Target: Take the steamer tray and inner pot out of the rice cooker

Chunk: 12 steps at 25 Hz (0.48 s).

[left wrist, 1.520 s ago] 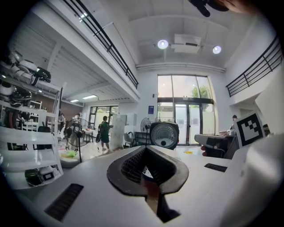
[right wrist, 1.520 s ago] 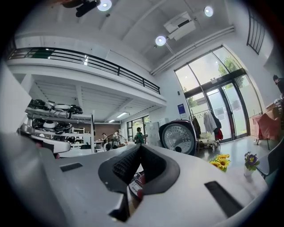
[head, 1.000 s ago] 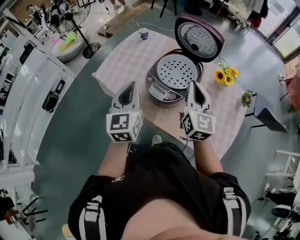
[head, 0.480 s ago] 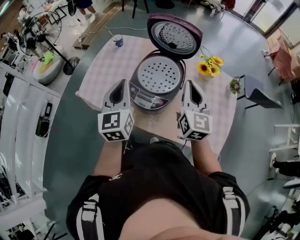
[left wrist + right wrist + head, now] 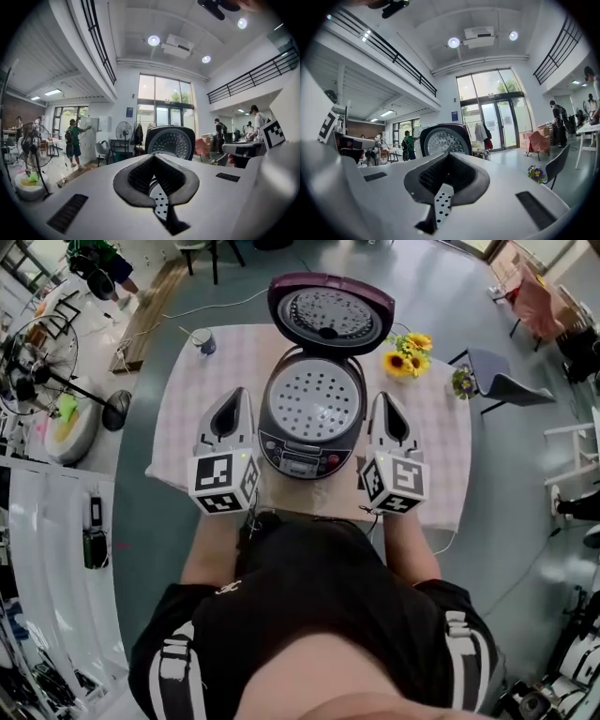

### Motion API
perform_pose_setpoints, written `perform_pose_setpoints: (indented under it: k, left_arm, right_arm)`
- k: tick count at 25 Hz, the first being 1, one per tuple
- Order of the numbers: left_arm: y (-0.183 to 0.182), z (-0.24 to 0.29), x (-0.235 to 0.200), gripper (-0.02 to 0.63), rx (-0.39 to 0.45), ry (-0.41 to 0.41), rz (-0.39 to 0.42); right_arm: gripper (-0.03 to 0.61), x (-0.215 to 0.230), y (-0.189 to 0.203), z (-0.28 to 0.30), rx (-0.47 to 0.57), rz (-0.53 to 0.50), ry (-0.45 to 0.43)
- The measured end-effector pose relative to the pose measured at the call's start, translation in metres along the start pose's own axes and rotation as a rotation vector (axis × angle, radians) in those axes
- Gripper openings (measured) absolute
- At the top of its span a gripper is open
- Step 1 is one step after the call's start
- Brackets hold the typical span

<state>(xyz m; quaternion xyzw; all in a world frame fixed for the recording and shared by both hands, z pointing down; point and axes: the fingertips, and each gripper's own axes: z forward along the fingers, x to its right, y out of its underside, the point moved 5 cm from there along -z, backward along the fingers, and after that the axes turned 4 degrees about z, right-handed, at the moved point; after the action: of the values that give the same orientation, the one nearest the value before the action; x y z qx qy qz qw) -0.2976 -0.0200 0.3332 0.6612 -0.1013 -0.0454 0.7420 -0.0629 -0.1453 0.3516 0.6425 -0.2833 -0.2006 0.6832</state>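
Note:
The rice cooker (image 5: pixel 302 451) stands on the table with its purple lid (image 5: pixel 330 313) raised. The perforated steamer tray (image 5: pixel 314 399) lies in its mouth; the inner pot below it is hidden. My left gripper (image 5: pixel 236 394) is shut and empty, just left of the cooker body. My right gripper (image 5: pixel 383 398) is shut and empty, just right of it. In the left gripper view the jaws (image 5: pixel 154 156) meet, with the tray (image 5: pixel 161 205) showing in the gap under them and the lid (image 5: pixel 169 140) beyond. The right gripper view shows the same: closed jaws (image 5: pixel 449 154), tray (image 5: pixel 440 204), lid (image 5: pixel 443 139).
A checked cloth covers the table (image 5: pixel 211 371). A cup (image 5: pixel 202 341) stands at the far left corner, sunflowers (image 5: pixel 405 351) to the right of the lid. A grey chair (image 5: pixel 502 386) and purple flowers (image 5: pixel 462 381) are off the right side, a floor fan (image 5: pixel 37 367) at left.
Both hands have swung round toward the cooker, which now sits squarely between the two grippers instead of ahead and to the right. Both jaws stay shut.

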Motion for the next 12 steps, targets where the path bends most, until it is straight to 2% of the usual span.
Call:
perform_pose_setpoints:
  k: [6,12]
  left_arm:
    - [0.008,0.039,-0.03,0.002,-0.008,0.117,0.027]
    - [0.006,0.07,-0.043,0.002,-0.013,0.241,0.045]
  right_arm:
    - [-0.003,-0.009,0.014,0.018,-0.021,-0.009,0.11]
    - [-0.003,-0.012,0.011,0.031,-0.021,0.001,0.212]
